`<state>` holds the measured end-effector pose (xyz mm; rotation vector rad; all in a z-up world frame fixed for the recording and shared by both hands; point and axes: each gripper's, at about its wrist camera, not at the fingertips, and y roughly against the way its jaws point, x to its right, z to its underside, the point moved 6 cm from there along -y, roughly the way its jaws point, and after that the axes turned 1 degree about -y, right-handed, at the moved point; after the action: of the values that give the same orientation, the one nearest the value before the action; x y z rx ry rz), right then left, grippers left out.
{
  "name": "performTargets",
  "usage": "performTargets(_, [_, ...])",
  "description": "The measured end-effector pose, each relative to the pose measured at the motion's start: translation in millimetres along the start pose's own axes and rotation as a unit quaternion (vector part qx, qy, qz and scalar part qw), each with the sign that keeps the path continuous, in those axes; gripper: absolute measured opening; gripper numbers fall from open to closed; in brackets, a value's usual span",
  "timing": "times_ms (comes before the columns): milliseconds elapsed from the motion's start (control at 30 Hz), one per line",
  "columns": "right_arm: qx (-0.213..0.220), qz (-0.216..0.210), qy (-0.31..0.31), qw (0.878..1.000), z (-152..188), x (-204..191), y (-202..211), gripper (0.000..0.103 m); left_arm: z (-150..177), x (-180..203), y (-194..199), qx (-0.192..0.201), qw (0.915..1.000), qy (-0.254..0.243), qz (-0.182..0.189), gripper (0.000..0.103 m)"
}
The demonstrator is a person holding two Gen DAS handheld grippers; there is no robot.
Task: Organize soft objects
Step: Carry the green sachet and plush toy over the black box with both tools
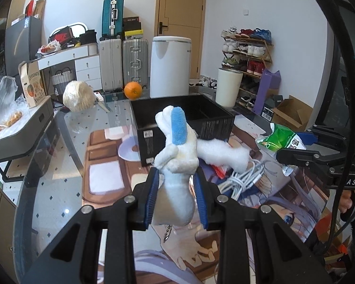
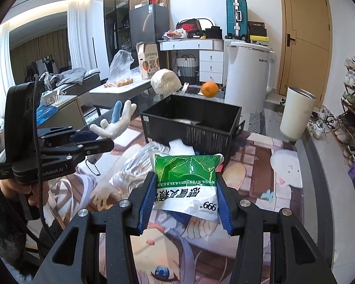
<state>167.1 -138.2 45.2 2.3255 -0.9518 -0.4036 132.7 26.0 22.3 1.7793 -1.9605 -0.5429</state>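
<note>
**Both grippers loaded, box not yet reached**

Left wrist view: the left gripper (image 1: pixel 177 189) was closed on a white plush toy (image 1: pixel 176 163) with a blue ear, held by its lower body, its ball chain dangling below the jaws. The toy was lifted above the bench (image 1: pixel 66 156), in front of the black box (image 1: pixel 182 116). A second white plush piece (image 1: pixel 222 152) lay just beside the box's near wall, next to a bundled white cable (image 1: pixel 239 179). The right gripper (image 1: pixel 293 145) appeared at the right edge, pinching a green-and-white pouch (image 1: pixel 280 139).

Right wrist view: the right gripper (image 2: pixel 184 191) gripped the pouch (image 2: pixel 189 179) by its two side edges, raised over the printed mat (image 2: pixel 260 189), short of the box (image 2: pixel 191 123). The left gripper (image 2: pixel 92 139) held the toy (image 2: pixel 117 123) up at the left.

Risks, judged: the slick pouch film is held only at its edges and could slide out or buckle if tilted. The two loads converge on one box opening, so the grippers could collide. The dangling chain could snag the box rim or the cable.
</note>
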Motion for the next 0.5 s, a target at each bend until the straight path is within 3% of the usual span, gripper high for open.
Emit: performTargets(500, [0.014,0.012,-0.016,1.000,-29.8,14.4,-17.8,0.047,-31.3,-3.5,-12.9,0.008,0.9998,-0.011,-0.014,0.028])
